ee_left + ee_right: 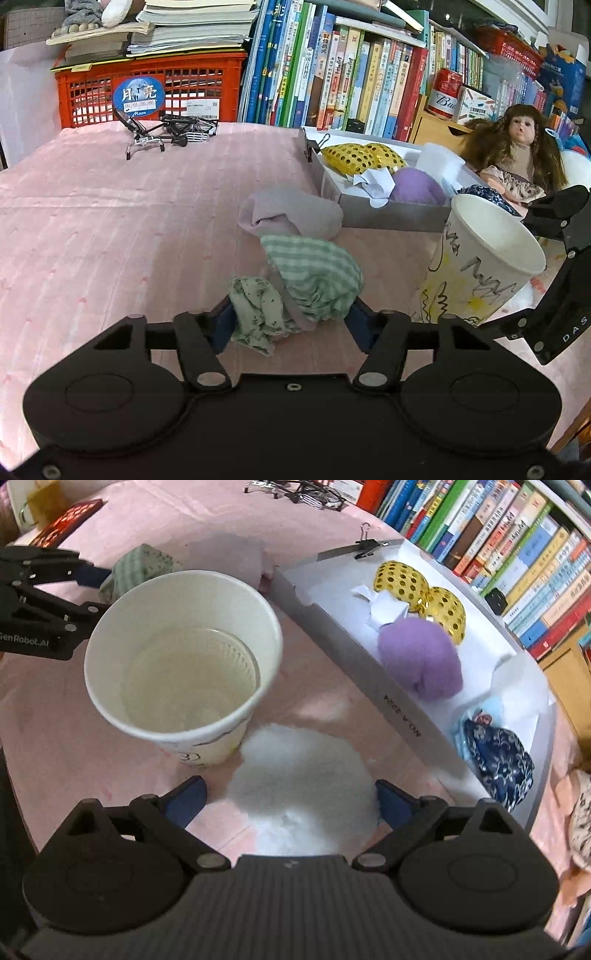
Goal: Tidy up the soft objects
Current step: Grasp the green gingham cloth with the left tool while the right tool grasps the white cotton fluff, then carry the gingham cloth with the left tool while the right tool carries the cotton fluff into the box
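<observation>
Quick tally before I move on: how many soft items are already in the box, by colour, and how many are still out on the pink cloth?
In the box:
Gold sequined pouches: 2
Purple plush ball: 1
Navy floral pouch: 1
On the pink cloth:
Green cloths in the left gripper: 2
Lilac cloth: 1
White fluffy pad: 1
Total: 8

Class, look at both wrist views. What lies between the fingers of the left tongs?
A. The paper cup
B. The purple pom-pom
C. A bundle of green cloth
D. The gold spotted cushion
C: in the left wrist view the green cloth bundle sits between the blue pads of the left tongs, while the paper cup stands apart on the pink tablecloth and the purple pom-pom lies in the box.
</observation>
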A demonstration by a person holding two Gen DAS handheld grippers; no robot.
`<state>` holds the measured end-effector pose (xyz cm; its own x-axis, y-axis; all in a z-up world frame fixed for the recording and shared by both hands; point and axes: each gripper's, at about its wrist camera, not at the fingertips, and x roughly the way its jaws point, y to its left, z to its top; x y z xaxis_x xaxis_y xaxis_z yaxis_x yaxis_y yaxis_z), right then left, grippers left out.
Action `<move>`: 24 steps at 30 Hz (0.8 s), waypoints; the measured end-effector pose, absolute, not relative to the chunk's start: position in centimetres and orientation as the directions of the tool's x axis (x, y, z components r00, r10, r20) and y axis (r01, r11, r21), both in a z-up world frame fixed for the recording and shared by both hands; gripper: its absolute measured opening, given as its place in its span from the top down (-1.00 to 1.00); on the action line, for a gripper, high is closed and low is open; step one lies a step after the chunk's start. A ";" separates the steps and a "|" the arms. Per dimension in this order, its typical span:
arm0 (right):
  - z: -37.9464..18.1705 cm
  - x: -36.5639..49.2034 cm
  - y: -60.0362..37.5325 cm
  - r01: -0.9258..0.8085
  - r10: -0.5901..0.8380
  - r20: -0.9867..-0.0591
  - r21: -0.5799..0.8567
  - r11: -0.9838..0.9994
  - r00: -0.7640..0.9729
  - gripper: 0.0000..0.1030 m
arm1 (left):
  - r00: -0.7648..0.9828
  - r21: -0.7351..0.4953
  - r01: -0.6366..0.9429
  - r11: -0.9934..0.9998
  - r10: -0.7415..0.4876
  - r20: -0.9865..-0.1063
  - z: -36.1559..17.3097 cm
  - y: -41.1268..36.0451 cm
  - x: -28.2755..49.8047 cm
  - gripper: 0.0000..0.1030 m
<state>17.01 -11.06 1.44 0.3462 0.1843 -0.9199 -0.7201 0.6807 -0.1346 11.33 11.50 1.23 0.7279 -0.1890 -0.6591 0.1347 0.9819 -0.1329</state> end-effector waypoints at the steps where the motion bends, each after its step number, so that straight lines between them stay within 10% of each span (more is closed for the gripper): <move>1: 1.4 17.0 -11.2 -0.714 0.187 -0.920 -0.127 0.689 0.344 -0.94 | 0.727 -0.135 0.134 0.982 -0.190 -0.660 1.3 11.5 11.3 -0.08; 9: 1.6 16.6 -11.1 -0.654 0.172 -0.920 -0.110 0.748 0.351 -0.76 | 0.730 -0.127 0.142 0.982 -0.191 -0.657 1.7 10.8 10.4 0.01; 14: 2.3 16.1 -10.7 -0.596 0.117 -0.906 -0.166 0.785 0.407 -0.27 | 0.737 -0.119 0.140 0.983 -0.184 -0.650 2.3 10.5 9.7 0.03; 24: 3.2 14.8 -11.3 -0.544 0.131 -0.887 -0.150 0.825 0.444 -0.23 | 0.764 -0.078 0.138 0.987 -0.156 -0.626 4.3 10.1 8.1 0.04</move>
<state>14.84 -11.28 3.18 0.4437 0.1312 -0.8865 -0.5444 0.8252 -0.1504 8.15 10.14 4.33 0.7638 -0.1560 -0.6263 0.1379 0.9874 -0.0778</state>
